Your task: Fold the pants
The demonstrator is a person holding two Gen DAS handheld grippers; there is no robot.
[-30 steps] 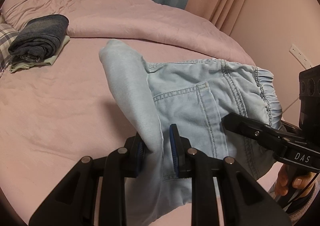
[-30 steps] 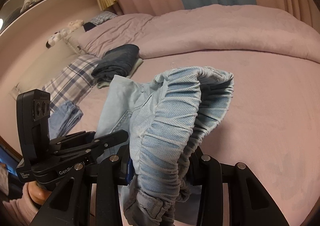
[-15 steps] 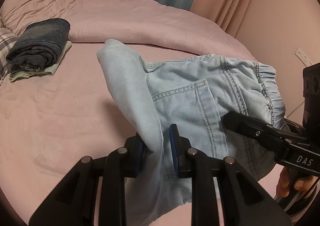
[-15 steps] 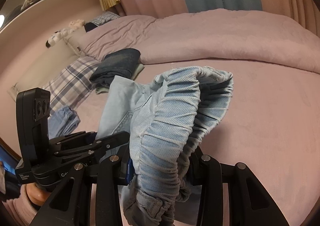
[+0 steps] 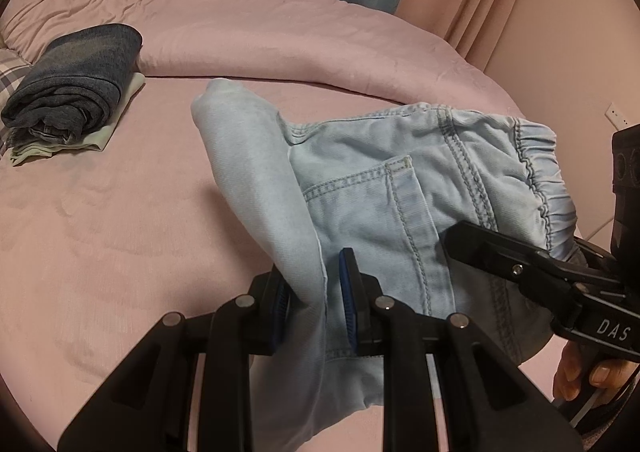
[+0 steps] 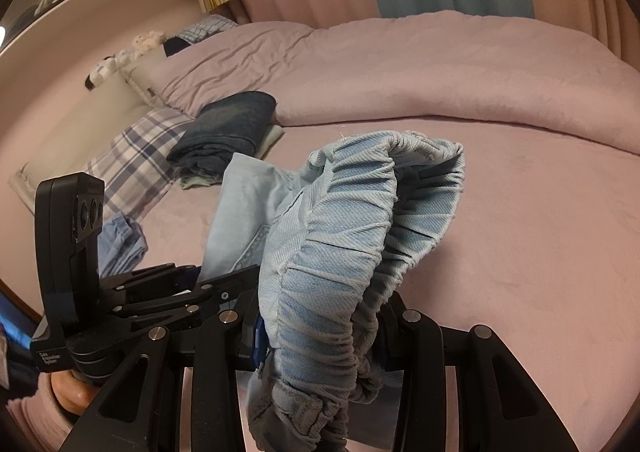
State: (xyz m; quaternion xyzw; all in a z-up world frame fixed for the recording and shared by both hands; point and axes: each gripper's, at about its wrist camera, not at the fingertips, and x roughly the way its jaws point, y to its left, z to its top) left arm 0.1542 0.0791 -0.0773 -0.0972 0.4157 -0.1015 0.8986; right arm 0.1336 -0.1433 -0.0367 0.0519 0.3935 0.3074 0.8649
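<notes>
Light blue denim pants (image 5: 380,191) hang in the air above the pink bed, held by both grippers. My left gripper (image 5: 314,296) is shut on a folded edge of the leg fabric. My right gripper (image 6: 320,328) is shut on the gathered elastic waistband (image 6: 360,219), which bulges up between its fingers. The right gripper also shows in the left wrist view (image 5: 520,268), at the waistband side. The left gripper shows in the right wrist view (image 6: 168,292), low at the left. The pants' lower part is hidden below both views.
A folded dark denim garment on a pale cloth (image 5: 72,83) lies at the bed's far left. A rolled pink duvet (image 5: 280,39) runs across the back. A plaid pillow (image 6: 132,155) and a small blue garment (image 6: 120,244) lie at the left. Curtains hang behind.
Both grippers have risen and moved slightly forward over the bed with the pants. The grips are unchanged.
</notes>
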